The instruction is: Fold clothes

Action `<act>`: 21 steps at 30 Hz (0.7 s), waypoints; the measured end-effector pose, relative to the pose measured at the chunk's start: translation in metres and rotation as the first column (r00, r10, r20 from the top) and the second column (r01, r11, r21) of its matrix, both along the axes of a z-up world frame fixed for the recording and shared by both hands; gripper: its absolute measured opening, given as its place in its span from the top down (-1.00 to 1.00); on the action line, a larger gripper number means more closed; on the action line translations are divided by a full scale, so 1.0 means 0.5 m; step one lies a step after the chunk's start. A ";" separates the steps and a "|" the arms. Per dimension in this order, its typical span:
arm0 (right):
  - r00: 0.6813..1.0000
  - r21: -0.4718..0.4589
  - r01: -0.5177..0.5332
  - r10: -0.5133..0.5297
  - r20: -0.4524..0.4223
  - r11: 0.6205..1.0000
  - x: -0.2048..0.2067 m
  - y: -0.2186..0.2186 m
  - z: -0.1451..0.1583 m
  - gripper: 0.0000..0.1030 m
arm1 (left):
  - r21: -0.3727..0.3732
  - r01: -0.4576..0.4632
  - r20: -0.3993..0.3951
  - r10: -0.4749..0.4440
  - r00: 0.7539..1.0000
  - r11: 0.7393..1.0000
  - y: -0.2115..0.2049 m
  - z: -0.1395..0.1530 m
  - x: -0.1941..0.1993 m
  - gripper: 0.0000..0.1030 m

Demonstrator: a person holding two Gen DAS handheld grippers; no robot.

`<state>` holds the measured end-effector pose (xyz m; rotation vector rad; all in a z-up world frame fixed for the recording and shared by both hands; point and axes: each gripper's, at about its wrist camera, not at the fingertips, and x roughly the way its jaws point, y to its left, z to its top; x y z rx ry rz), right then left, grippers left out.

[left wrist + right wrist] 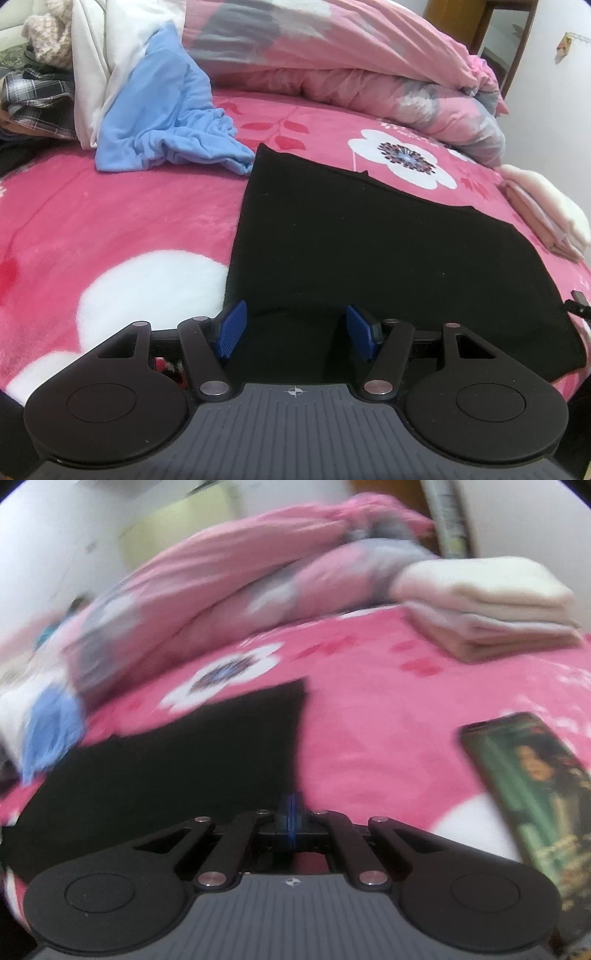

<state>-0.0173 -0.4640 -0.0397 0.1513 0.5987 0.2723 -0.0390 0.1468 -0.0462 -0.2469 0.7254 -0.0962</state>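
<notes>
Black garment (369,240) lies flat and matte on your bed's plush pink floral blanket (110,221), edges straight. Your left tool (293,332) stands released, ribbed blue pads over its near hem; your right tool (291,812) is clenched at its edge.

A bed (110,221) covered by a bright pink fleece blanket printed with large white flowers and red leaves. A black garment (369,240) lies spread flat on it. Beside its far corner sits a crumpled light blue garment (159,125), against a heap of white and plaid clothes (55,99). A bunched pink floral duvet (351,66) runs along the far side. Folded cream towels (487,609) are stacked near one edge, and a phone (535,786) lies on the blanket, screen lit.
</notes>
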 end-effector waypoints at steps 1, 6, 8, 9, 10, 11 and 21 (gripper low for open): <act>1.000 -0.002 -0.014 0.014 0.009 1.000 0.000 0.004 0.006 0.99 | -0.001 0.000 0.001 0.000 1.000 1.000 0.001 0.000 -0.001 -0.17; 0.989 0.039 -0.150 0.150 0.000 0.988 0.028 0.034 0.005 0.99 | -0.005 -0.004 0.008 0.004 1.000 1.000 0.000 -0.002 -0.003 -0.17; 0.991 0.034 -0.126 0.127 -0.040 0.991 0.058 0.021 -0.017 1.00 | -0.003 -0.004 0.011 0.004 1.000 1.000 -0.001 -0.003 -0.004 -0.17; 0.991 0.086 -0.115 0.120 -0.054 0.990 0.066 0.004 -0.021 1.00 | -0.002 -0.003 0.012 0.003 1.000 1.000 0.000 -0.003 -0.005 -0.17; 0.993 0.135 -0.084 0.094 -0.066 0.987 0.070 -0.011 -0.016 1.00 | 0.000 -0.002 0.013 0.002 1.000 1.000 0.000 -0.003 -0.005 -0.17; 0.997 0.120 -0.047 0.054 -0.056 0.992 0.071 -0.015 -0.004 0.99 | 0.000 -0.001 0.013 0.001 1.000 1.000 0.001 -0.003 -0.005 -0.17; 0.989 0.234 -0.034 0.067 -0.133 0.972 0.187 -0.037 -0.020 1.00 | -0.005 -0.002 0.012 0.002 1.000 1.000 0.002 -0.002 -0.008 -0.17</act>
